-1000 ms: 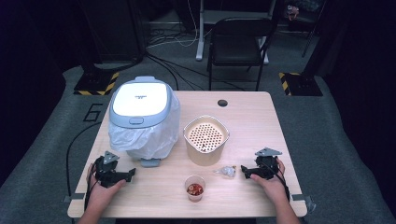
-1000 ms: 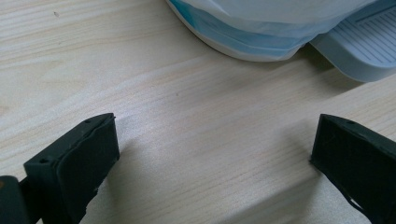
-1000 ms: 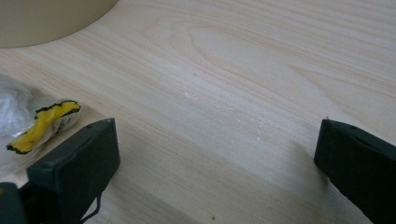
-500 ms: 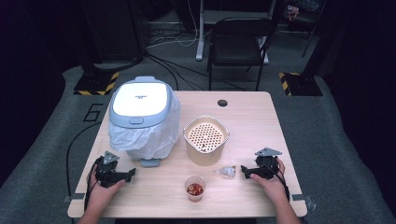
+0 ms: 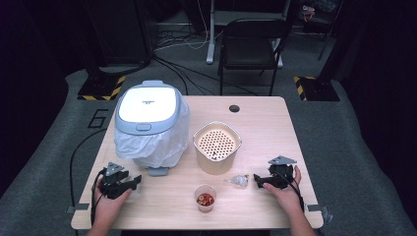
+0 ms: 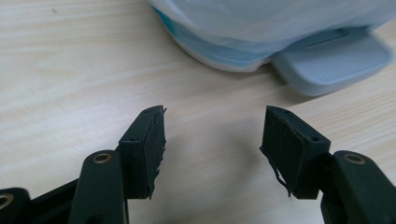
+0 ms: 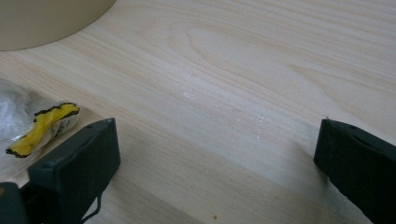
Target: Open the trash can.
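Basically a light wooden table [image 5: 275,128] taking up the middle of the high view, dark floor all round its edges. Plenty of bare wood in the upper right of the tabletop, plus a strip along the bottom edge between the two hands.

Biggest thing on it: white rice cooker [image 5: 150,123], upper left of the tabletop, lid down, clear plastic bag [image 5: 167,142] draped round its body. In the left gripper view, up at the top with its grey foot tab [image 6: 331,60] at upper right. Next in size, beige basket pot [image 5: 217,146] with a perforated insert, dead centre, just right of the cooker.

Then the left gripper [image 5: 134,181] at lower left, near the table's left and bottom edges, pointing right. Jaws have just been closing in but standing partly spread, nothing but bare wood between them. Cooker's foot tab just above and right of its tips, not touching.

Right gripper [image 5: 255,180] at lower right, pointing left, jaws spread wide over bare wood. Open table behind it toward the right edge.

Small stuff: clear cup [image 5: 205,196] with something red inside, bottom centre, between the two grippers and well apart from both. Crumpled clear wrapper [image 5: 239,180] with a yellow bit, just left of the right gripper's tips. In the right gripper view, wrapper [image 7: 44,123] at the left edge beside the left jaw, outside the gap.
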A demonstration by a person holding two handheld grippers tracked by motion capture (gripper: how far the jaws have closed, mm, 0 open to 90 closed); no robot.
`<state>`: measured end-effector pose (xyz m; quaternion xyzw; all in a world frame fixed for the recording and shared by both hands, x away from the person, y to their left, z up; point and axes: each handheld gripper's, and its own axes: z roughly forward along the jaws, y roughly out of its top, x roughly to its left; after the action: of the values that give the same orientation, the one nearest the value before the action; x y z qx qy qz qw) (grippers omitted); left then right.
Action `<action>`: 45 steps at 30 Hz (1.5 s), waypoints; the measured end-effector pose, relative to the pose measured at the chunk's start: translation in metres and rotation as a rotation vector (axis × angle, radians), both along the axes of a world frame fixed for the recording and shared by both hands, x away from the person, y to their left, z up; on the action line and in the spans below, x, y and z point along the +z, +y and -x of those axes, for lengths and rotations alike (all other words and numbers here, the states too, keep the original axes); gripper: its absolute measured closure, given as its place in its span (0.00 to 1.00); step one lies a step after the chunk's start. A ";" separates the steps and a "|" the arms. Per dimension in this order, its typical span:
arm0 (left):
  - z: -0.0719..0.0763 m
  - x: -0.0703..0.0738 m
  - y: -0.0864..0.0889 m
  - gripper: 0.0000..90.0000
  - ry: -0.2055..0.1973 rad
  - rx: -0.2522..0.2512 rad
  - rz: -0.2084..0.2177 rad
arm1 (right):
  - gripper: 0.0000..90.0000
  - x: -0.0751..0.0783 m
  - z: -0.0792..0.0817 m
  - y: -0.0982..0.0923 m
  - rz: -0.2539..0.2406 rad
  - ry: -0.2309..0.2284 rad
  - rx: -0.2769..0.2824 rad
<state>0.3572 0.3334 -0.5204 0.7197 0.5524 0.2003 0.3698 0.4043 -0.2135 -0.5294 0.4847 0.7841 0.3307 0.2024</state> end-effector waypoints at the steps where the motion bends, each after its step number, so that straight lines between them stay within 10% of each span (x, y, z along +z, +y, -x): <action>1: 0.003 0.002 -0.003 0.43 -0.008 0.012 0.004 | 0.00 0.000 0.000 0.000 0.003 -0.002 0.004; 6: 0.009 0.016 -0.016 0.41 -0.024 0.046 0.038 | 0.00 0.000 0.000 0.000 0.001 0.000 -0.004; 10: 0.012 0.023 -0.031 0.50 -0.054 0.049 -0.017 | 0.00 0.000 0.000 0.000 0.004 -0.003 -0.003; 22: 0.004 0.023 -0.071 0.56 -0.007 0.072 -0.027 | 0.00 0.000 0.000 0.000 0.003 -0.002 -0.007; 32: -0.003 0.014 -0.082 0.39 0.000 0.104 -0.065 | 0.00 0.000 0.001 0.000 0.003 -0.002 -0.007; 45: -0.004 0.014 -0.096 0.62 -0.104 0.124 -0.058 | 0.00 0.000 0.001 0.000 0.004 -0.002 -0.007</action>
<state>0.3610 0.2377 -0.5063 0.6832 0.5697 0.2759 0.3640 0.4037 -0.2131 -0.5295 0.4867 0.7828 0.3288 0.2054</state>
